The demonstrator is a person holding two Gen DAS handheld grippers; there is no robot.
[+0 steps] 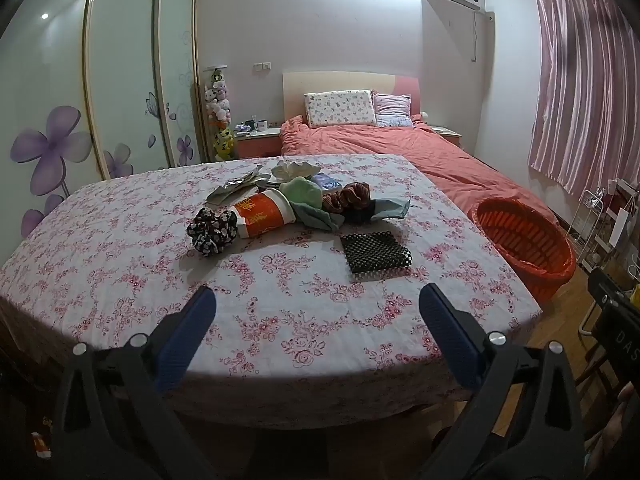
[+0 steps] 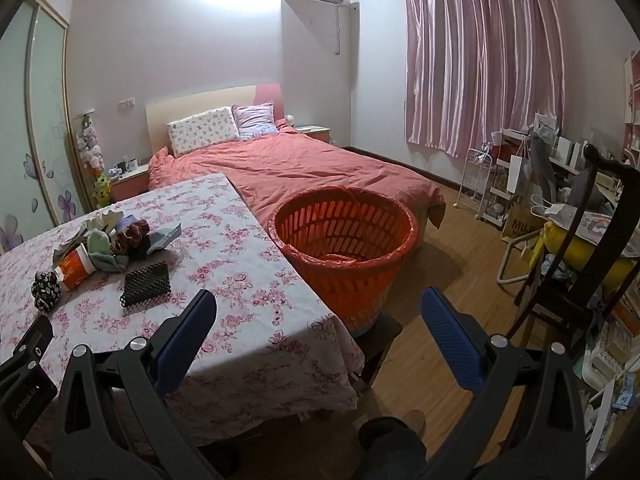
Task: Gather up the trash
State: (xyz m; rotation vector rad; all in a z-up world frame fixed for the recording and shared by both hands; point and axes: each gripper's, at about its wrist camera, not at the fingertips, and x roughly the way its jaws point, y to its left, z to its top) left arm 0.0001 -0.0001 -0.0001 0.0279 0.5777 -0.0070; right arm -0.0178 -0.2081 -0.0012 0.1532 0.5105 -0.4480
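A pile of items lies mid-table on the floral tablecloth (image 1: 120, 248): an orange-and-white paper cup (image 1: 262, 212) on its side, crumpled silver wrappers (image 1: 236, 190), white tissue (image 1: 294, 169), green and grey cloths (image 1: 308, 200), a brown scrunchie (image 1: 350, 196), a black floral scrunchie (image 1: 212, 230) and a black studded pouch (image 1: 376, 250). An orange basket (image 2: 344, 240) with a liner stands off the table's right edge. My left gripper (image 1: 318, 300) hangs open over the near table, short of the pile. My right gripper (image 2: 320, 304) is open above the table's corner, near the basket. Both hold nothing.
A bed with a coral duvet (image 2: 288, 168) lies beyond the table. A dark wooden chair (image 2: 580, 248) and cluttered shelves (image 2: 516, 176) stand on the right. A small stool (image 2: 380, 332) carries the basket. Wardrobe doors (image 1: 120, 80) line the left wall.
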